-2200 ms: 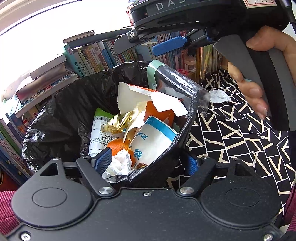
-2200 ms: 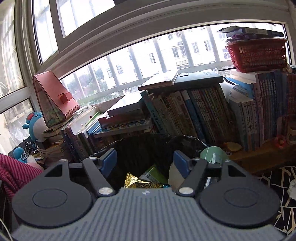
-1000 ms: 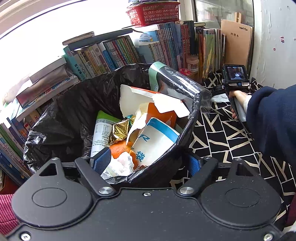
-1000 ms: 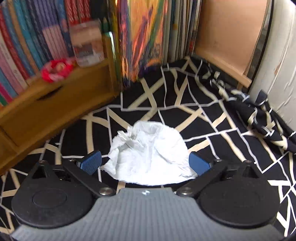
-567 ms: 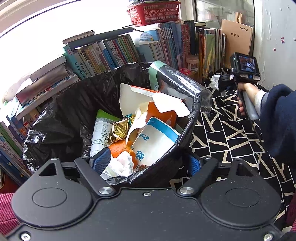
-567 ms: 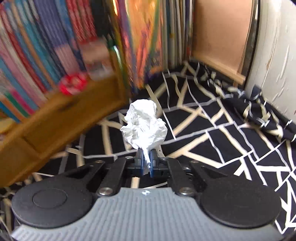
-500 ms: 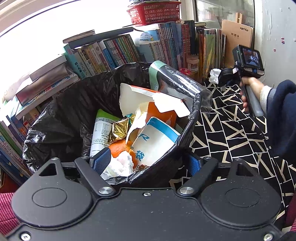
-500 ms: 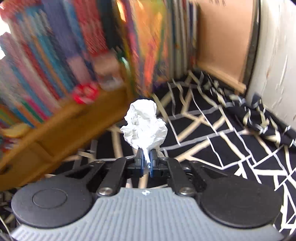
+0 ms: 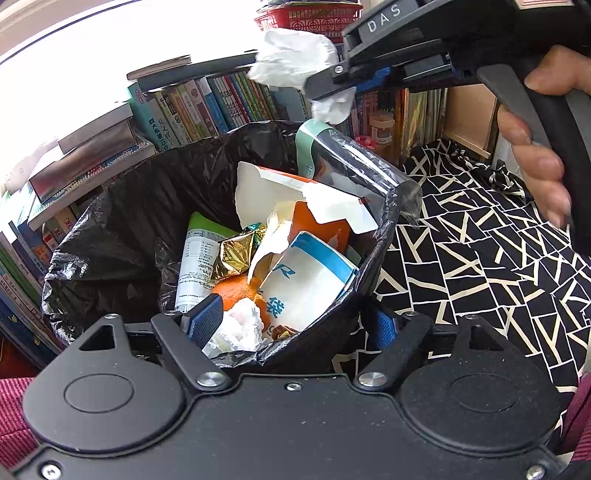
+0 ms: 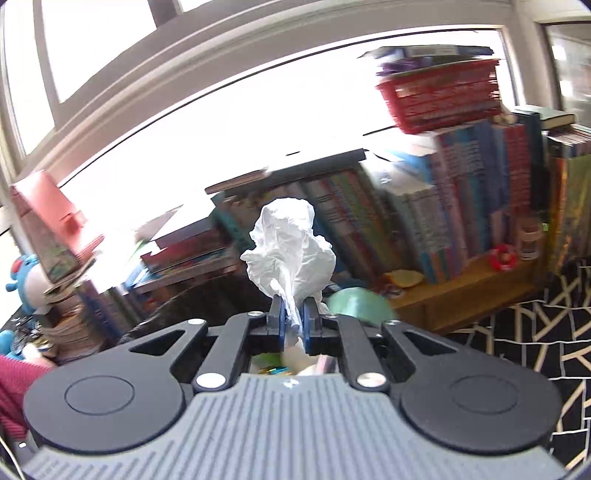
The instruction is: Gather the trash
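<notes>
My left gripper point(image 9: 295, 325) straddles the near rim of a trash bin point(image 9: 110, 206) lined with a black bag, one pad inside and one outside. Its jaws are closing on that rim. The bin is filled with cartons, wrappers, an orange peel and crumpled paper. My right gripper point(image 10: 293, 314) is shut on a crumpled white tissue point(image 10: 288, 243), though its jaws are starting to open. In the left wrist view the tissue point(image 9: 295, 55) hangs above the far side of the bin, pinched in the right gripper point(image 9: 325, 86).
A clear plastic sleeve with a green end point(image 9: 351, 166) leans out over the bin's right rim. Rows of books point(image 9: 207, 107) and a red basket point(image 9: 310, 18) stand behind the bin. A black-and-white patterned cloth point(image 9: 480, 258) covers the surface to the right. A person's hand point(image 9: 535, 166) holds the right gripper's handle.
The right gripper shut on the tissue lying on the patterned cloth, lifted it and carried it up and left over the bin. The left gripper stayed on the bin rim.
</notes>
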`<action>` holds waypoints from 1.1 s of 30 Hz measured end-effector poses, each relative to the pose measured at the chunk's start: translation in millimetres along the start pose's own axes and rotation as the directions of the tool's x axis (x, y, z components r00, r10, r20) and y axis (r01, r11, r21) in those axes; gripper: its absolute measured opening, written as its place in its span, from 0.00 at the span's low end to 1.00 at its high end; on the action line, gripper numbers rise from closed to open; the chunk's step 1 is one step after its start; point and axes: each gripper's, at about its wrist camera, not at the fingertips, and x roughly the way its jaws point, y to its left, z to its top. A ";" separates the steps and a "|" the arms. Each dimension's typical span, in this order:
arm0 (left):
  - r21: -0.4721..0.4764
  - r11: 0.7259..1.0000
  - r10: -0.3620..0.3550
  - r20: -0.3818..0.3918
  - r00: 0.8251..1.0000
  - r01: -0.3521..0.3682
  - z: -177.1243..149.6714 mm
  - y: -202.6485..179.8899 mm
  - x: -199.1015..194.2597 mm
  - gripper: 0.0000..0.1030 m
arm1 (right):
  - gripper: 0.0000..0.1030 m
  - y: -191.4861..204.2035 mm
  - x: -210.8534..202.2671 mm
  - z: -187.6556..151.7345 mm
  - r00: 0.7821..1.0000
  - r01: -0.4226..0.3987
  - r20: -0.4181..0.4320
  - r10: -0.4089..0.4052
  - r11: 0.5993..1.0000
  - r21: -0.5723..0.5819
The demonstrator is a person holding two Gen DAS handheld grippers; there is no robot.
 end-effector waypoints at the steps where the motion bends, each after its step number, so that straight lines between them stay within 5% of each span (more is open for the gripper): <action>1: -0.004 1.000 -0.004 -0.001 1.000 0.004 0.1 0.8 -0.5 0.77 | 0.16 9.8 0.2 -5.7 1.000 -0.028 0.003 0.028 1.000 -0.005; 8: -0.033 0.999 -0.029 -0.009 1.000 0.029 0.3 5.9 -3.4 0.76 | 0.21 24.0 4.9 -33.2 0.993 -0.115 -0.031 0.115 0.993 -0.006; 10: -0.039 0.999 -0.035 -0.010 0.999 0.035 0.7 6.5 -4.2 0.76 | 0.50 24.0 2.8 -35.9 0.992 -0.124 -0.031 0.124 0.992 0.001; 13: -0.040 0.998 -0.038 -0.011 0.999 0.038 1.0 6.4 -4.7 0.76 | 0.68 24.5 1.2 -35.8 0.992 -0.124 -0.013 0.124 0.992 -0.019; 25: -0.045 0.998 -0.053 0.000 0.999 0.053 1.8 6.2 -8.6 0.76 | 0.86 20.7 -5.5 -35.4 0.997 -0.075 0.014 0.075 0.997 -0.018; 33: -0.074 0.994 -0.084 0.018 0.996 0.085 4.8 9.8 -16.9 0.76 | 0.86 28.0 -14.3 -30.7 0.999 -0.011 0.045 0.012 1.000 -0.025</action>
